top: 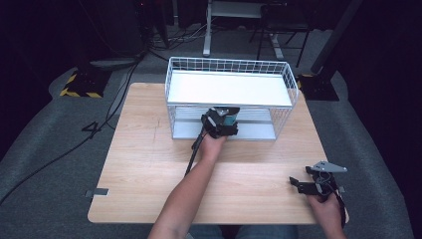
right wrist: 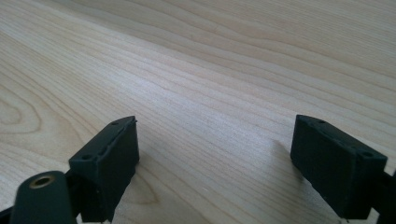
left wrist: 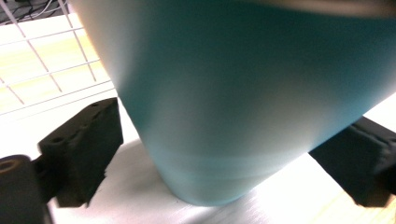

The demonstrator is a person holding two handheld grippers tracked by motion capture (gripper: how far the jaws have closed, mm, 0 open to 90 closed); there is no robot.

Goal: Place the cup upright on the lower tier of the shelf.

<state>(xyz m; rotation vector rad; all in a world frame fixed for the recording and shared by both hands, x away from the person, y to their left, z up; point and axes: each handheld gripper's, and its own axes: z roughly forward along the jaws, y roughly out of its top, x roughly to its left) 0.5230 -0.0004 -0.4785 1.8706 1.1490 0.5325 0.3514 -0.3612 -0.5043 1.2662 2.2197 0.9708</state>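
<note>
Left gripper [left wrist: 205, 158] stood spread around the teal cup [left wrist: 252, 102] on the rack's lower shelf [top: 259, 130], pads clear; backing out came next, I'd say; right gripper [right wrist: 215, 158] idled wide, empty.

table [top: 144, 174]: light wood | on it: white wire rack [top: 229, 97]

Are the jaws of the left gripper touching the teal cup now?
Apart. In the left gripper view, a strip of the bright shelf floor shows between each black jaw of the left gripper and the teal cup, which stands on the shelf between them.
</note>
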